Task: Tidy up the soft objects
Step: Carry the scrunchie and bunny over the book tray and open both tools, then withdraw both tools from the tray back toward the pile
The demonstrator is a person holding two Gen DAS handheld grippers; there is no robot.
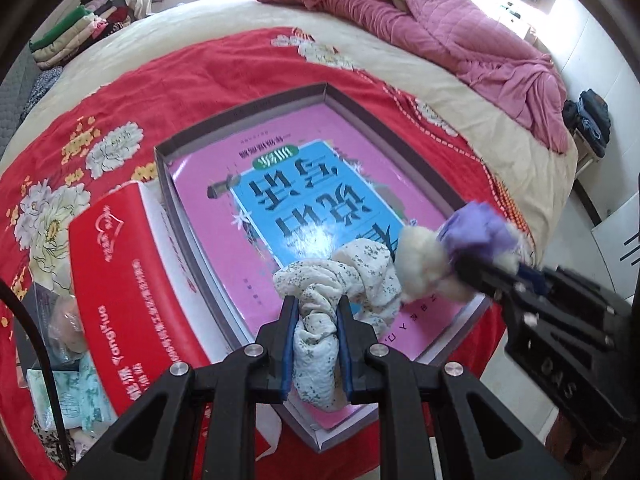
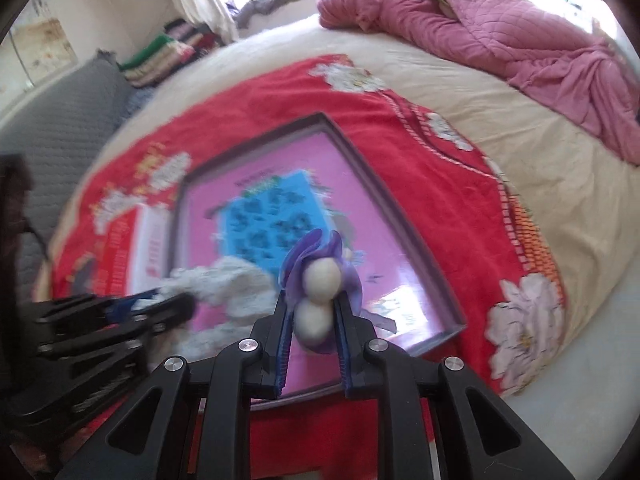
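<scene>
While both grippers pointed steeply down over the near end of the grey tray (image 1: 240, 110) on the red blanket (image 1: 120, 92), the left gripper (image 1: 316, 308) clamped a white floral scrunchie (image 1: 340, 280), and the right gripper (image 2: 310, 308) pinched a purple-and-cream plush piece (image 2: 320, 276) above the tray's near right corner.

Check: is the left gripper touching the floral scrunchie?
Touching. The left wrist view shows the left gripper with both blue pads pressed against the floral scrunchie, which is pinched between them.
</scene>
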